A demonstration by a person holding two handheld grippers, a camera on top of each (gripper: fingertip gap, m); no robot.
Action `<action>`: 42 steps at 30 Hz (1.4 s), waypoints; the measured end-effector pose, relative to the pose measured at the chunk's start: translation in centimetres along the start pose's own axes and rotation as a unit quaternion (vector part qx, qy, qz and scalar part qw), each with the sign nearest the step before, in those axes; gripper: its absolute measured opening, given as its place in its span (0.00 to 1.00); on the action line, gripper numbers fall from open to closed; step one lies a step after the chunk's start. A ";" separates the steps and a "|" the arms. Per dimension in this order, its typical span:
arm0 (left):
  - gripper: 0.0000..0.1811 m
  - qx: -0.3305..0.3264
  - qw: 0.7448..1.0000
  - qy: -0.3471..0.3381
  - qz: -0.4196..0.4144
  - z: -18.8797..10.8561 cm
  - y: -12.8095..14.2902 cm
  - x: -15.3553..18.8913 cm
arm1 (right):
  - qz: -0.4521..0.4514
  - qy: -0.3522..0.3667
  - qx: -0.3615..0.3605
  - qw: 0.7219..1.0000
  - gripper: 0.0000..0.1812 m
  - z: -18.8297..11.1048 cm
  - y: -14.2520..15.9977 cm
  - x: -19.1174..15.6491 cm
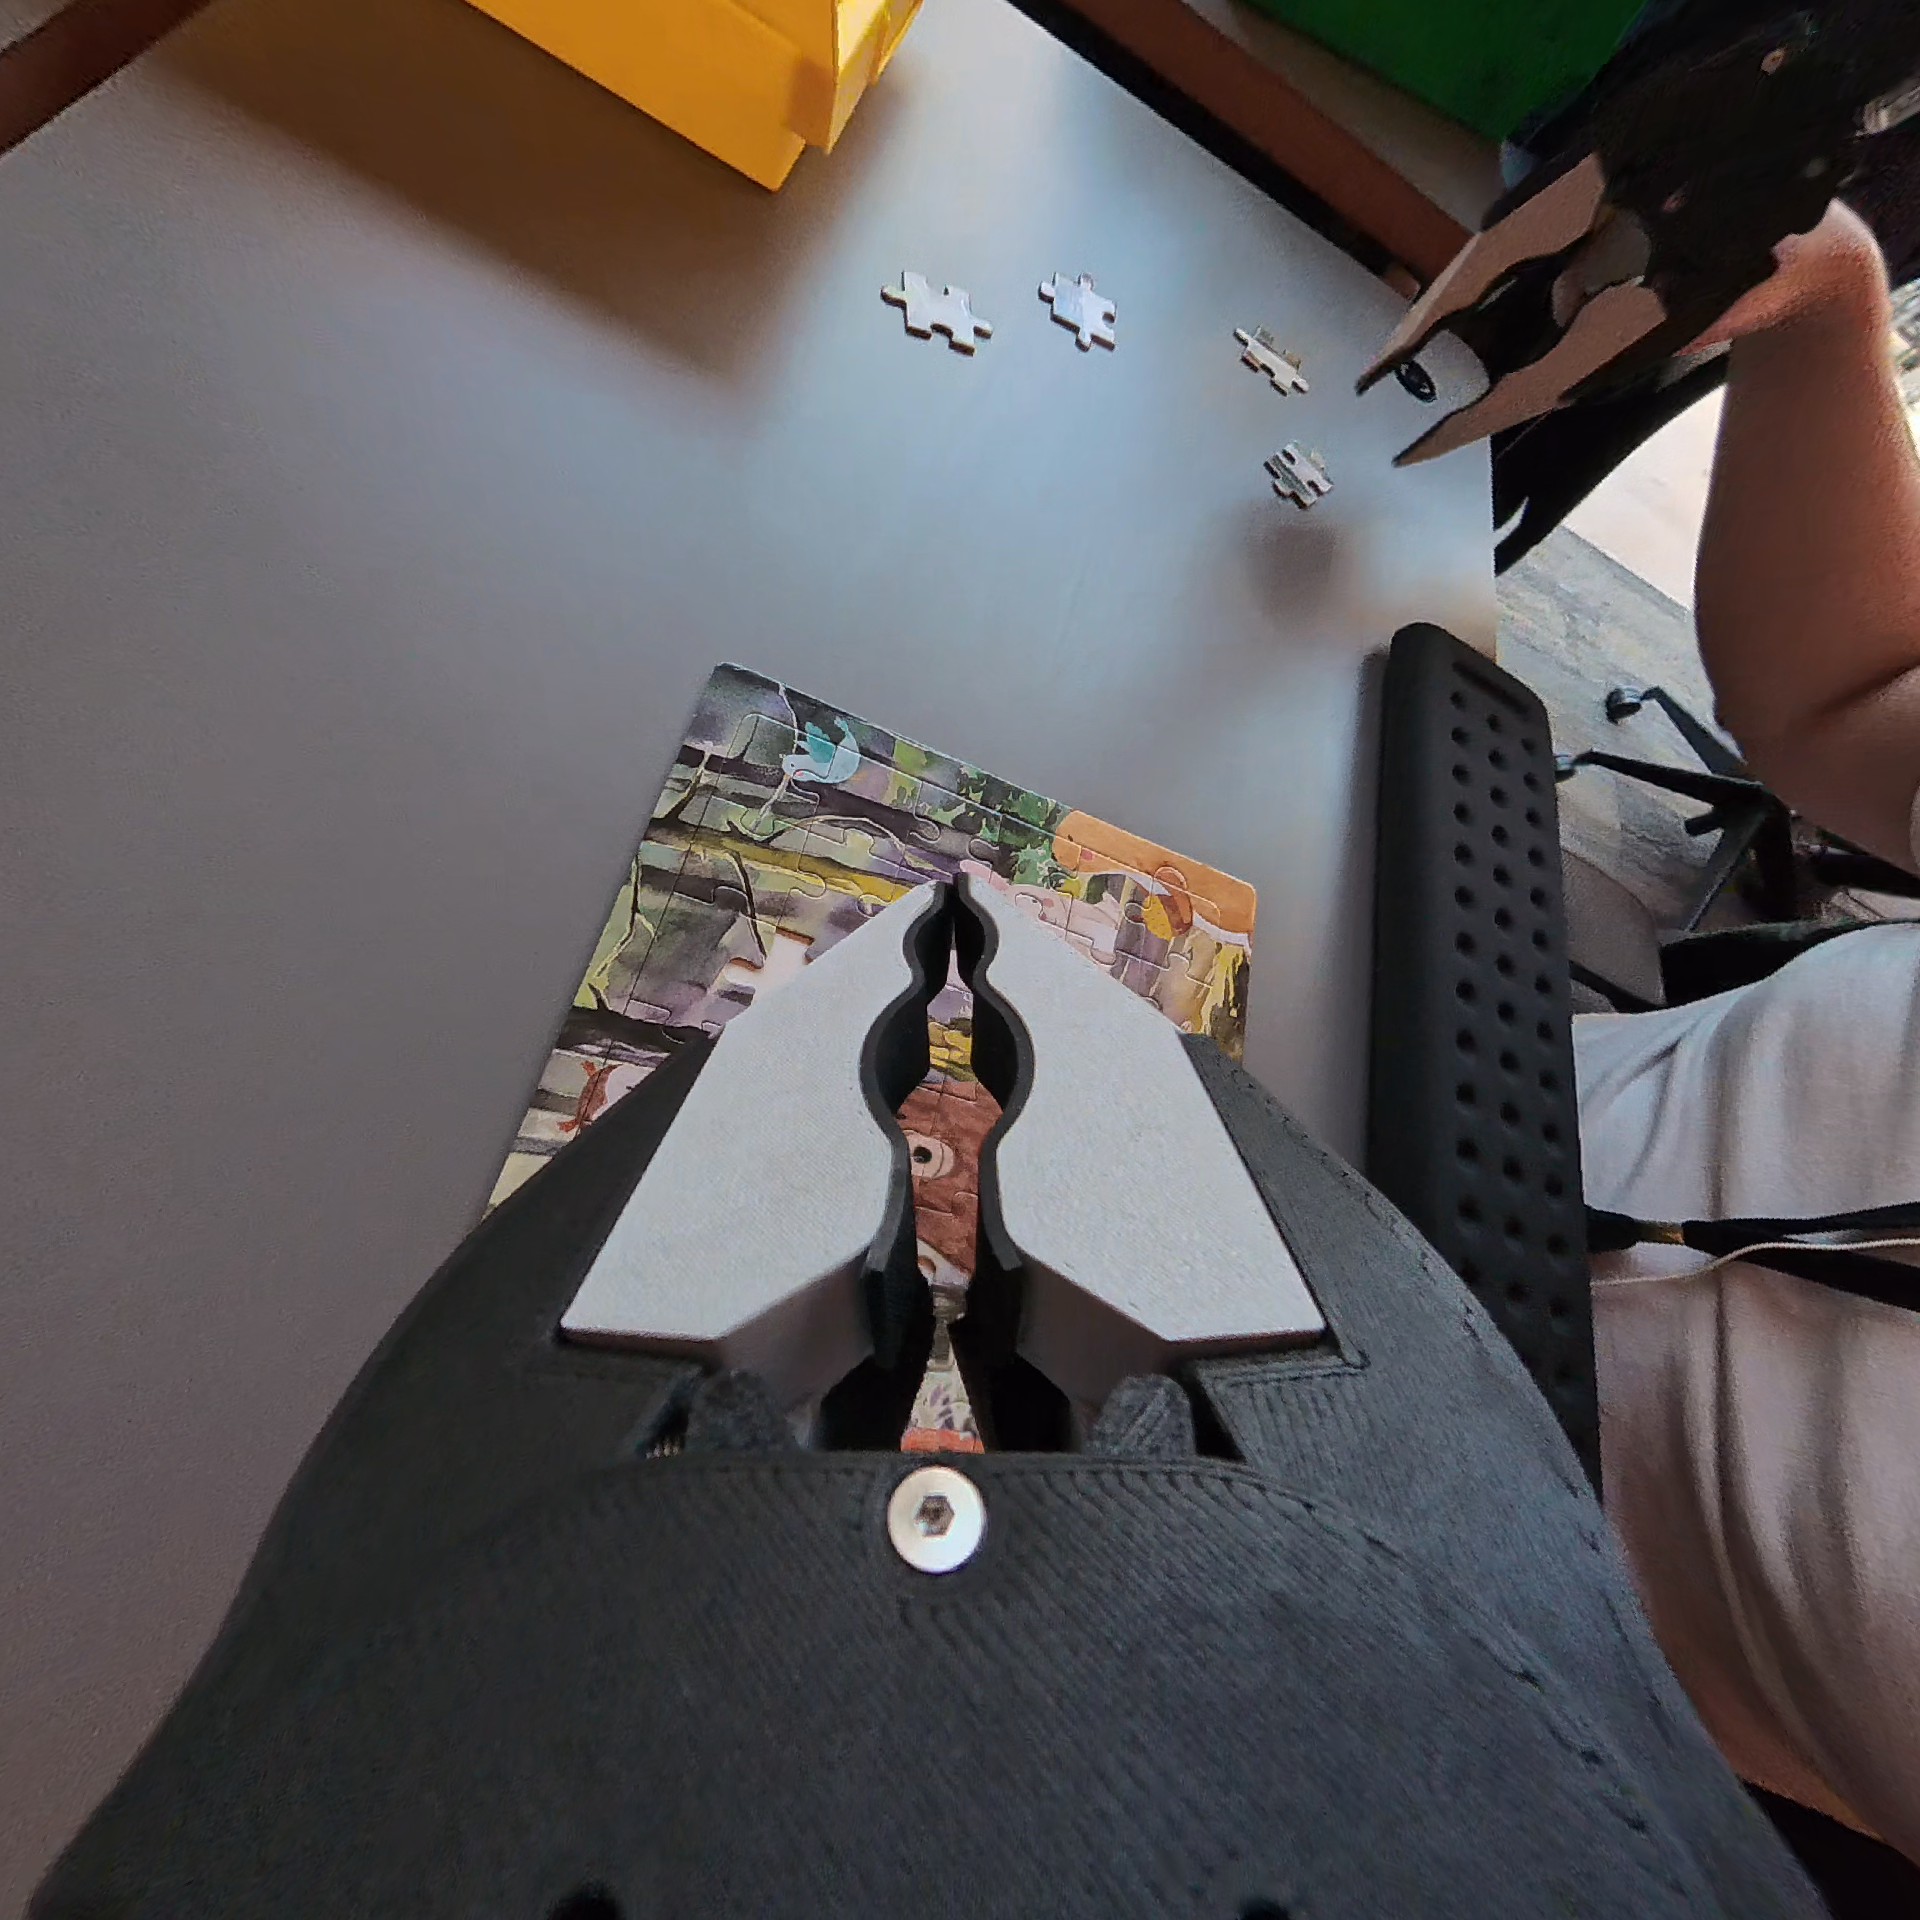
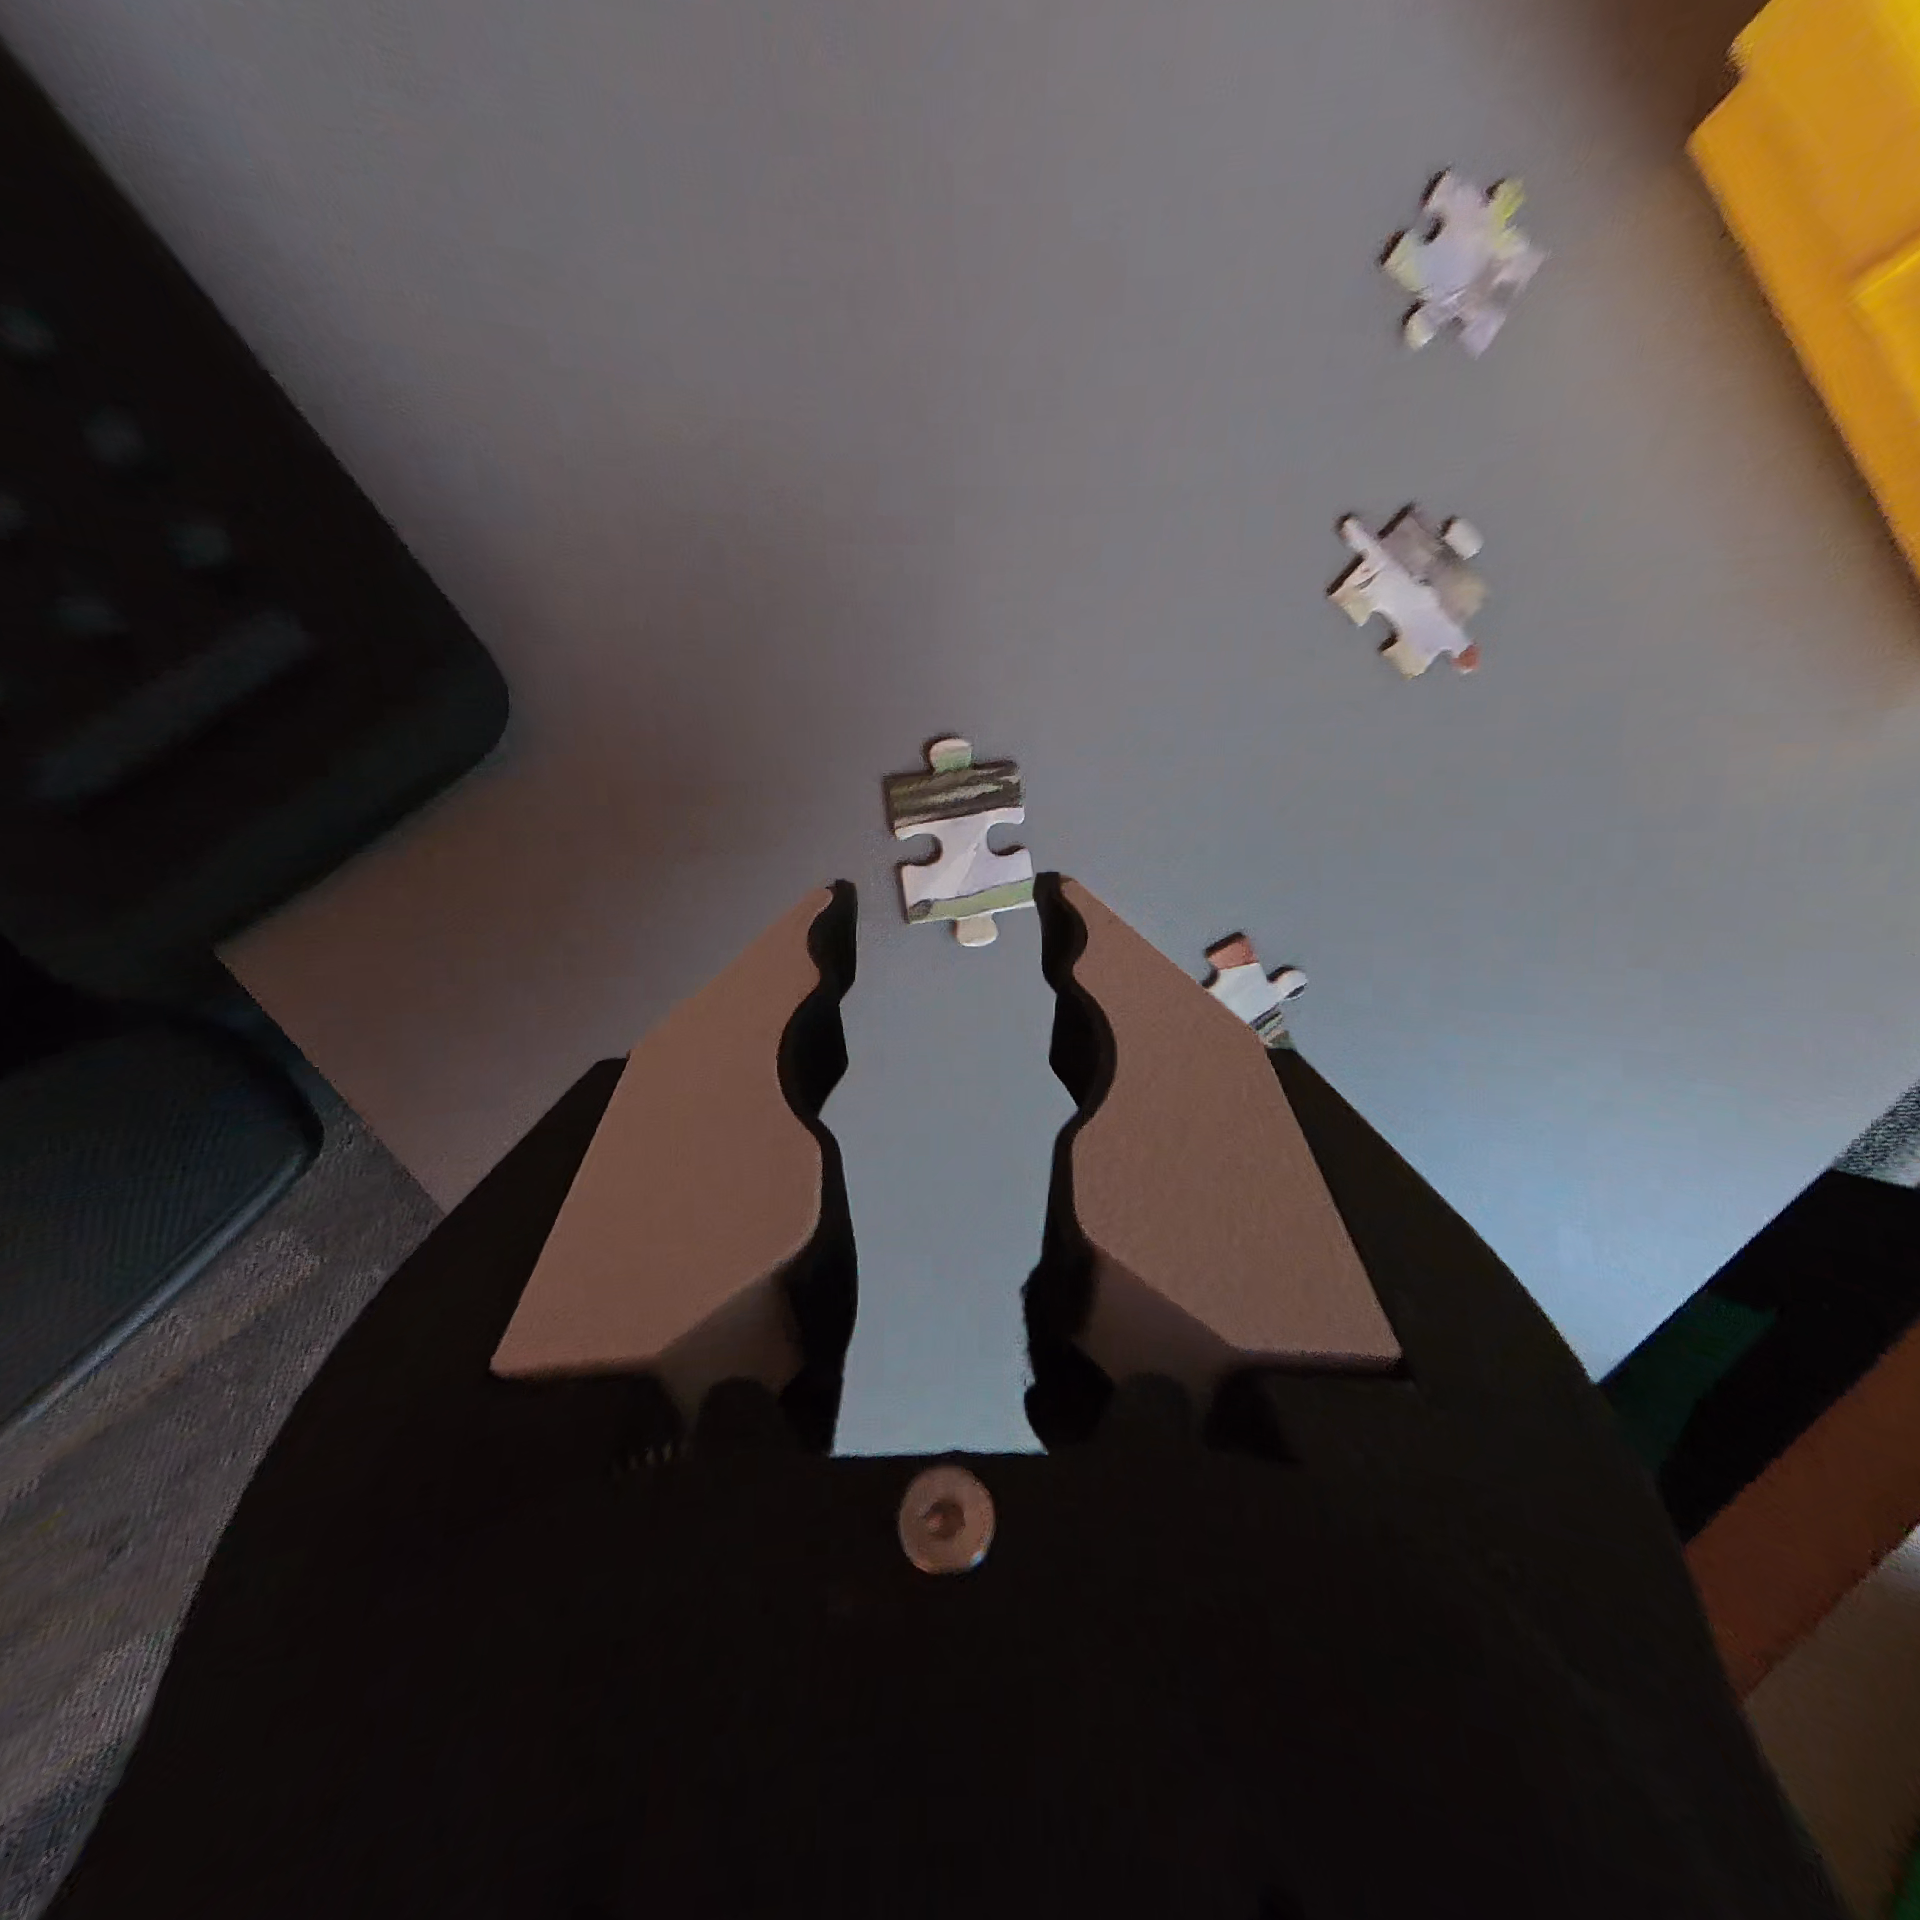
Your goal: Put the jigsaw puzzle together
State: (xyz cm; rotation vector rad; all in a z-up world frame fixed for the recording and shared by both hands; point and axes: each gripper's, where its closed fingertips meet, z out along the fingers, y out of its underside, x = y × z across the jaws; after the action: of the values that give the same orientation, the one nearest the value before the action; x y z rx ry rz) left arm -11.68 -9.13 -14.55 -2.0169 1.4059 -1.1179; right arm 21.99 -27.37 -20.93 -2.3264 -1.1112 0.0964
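Note:
The partly assembled colourful jigsaw puzzle (image 1: 831, 831) lies flat on the grey table (image 1: 416, 623). My left gripper (image 1: 956, 896) is shut and holds nothing, with its tips over the puzzle's middle. Several loose pieces lie farther off, among them one piece (image 1: 935, 312) and another (image 1: 1299, 475). My right gripper (image 2: 945, 904) is open above the table, and a grey-green and white piece (image 2: 961, 842) lies just ahead of its tips. Another piece (image 2: 1252, 987) lies beside its right finger. The right gripper also shows in the left wrist view (image 1: 1380, 426), near the table's right edge.
A yellow box (image 1: 727, 73) stands at the far side of the table and also shows in the right wrist view (image 2: 1829, 312). A black perforated chair back (image 1: 1475, 987) stands at the table's edge. A person's arm (image 1: 1808, 571) holds the right gripper. Two more loose pieces (image 2: 1408, 592) (image 2: 1460, 265) lie near the box. The gap from one gripper's tips to the other's is roughly 40 cm.

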 end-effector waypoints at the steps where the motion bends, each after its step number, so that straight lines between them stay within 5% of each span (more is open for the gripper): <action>1: 0.00 0.000 1.000 0.002 -0.001 -0.3 0.0 0.1 | -0.006 -0.009 -0.015 1.000 0.19 0.4 0.3 0.0; 12: 0.00 0.017 1.000 0.003 -0.010 -2.8 -0.2 0.0 | -0.035 -0.077 -0.124 0.989 0.20 3.3 1.4 0.2; 25: 0.00 0.054 0.998 0.001 -0.026 -5.1 -0.9 -0.2 | -0.028 -0.084 -0.130 0.988 0.16 3.4 1.1 0.1; 31: 0.00 0.075 0.996 0.009 -0.040 -6.2 -1.1 -0.3 | -0.095 -0.054 -0.117 0.987 0.16 3.3 -4.0 -0.1; 42: 0.00 0.127 0.991 0.008 -0.035 -9.5 -2.3 0.1 | -0.269 -0.033 -0.083 0.959 0.16 6.7 -19.5 -4.4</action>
State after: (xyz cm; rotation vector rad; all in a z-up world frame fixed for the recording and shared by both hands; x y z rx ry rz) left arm -18.04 -7.47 -7.32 -1.8914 1.1414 -1.2754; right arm 3.55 -17.76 -17.35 -2.0826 -1.8045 -0.1290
